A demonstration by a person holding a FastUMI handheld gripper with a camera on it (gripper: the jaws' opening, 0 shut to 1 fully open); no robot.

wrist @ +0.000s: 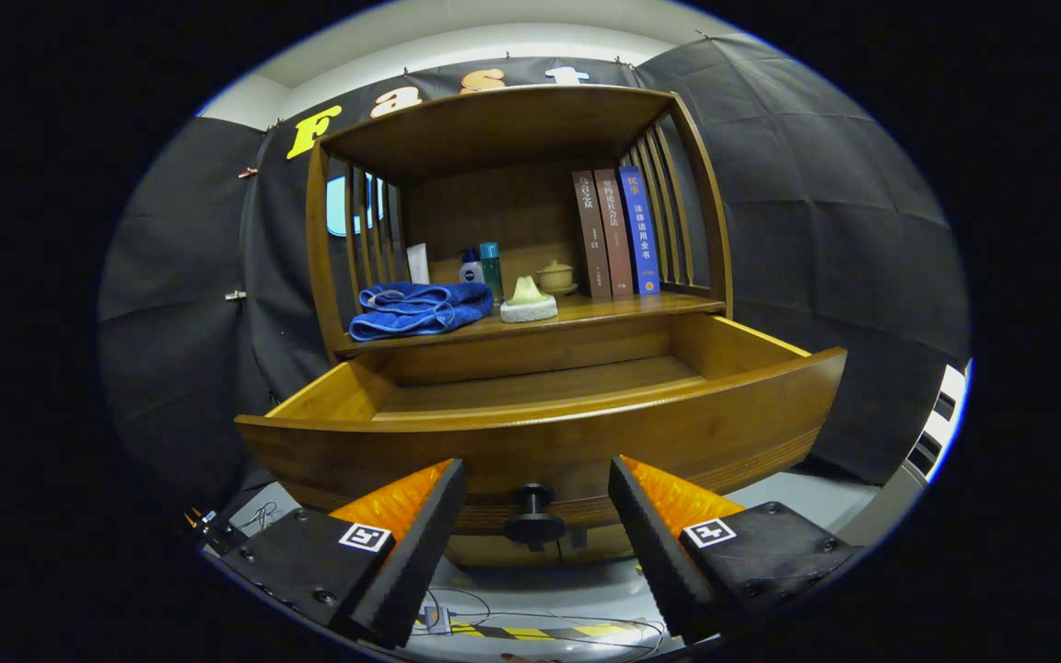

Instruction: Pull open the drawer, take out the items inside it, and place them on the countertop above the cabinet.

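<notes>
Gripper view: the gripper (536, 516) gapes wide, its fingers flanking the knob (533, 521) untouched, since the drawer (540, 433) already stands pulled out.

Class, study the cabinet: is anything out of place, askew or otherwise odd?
Nothing looks damaged or spilled. The drawer stands pulled open, and the part of its floor in sight is bare. The blue towel on the countertop lies crumpled. The gripper is open, its fingers either side of the drawer knob, not touching it.

Glossy varnished wood drawer (540, 433), matt dark knob (533, 520), soft blue cloth towel (420, 308), ribbed fingers (420, 543) spread apart
</notes>
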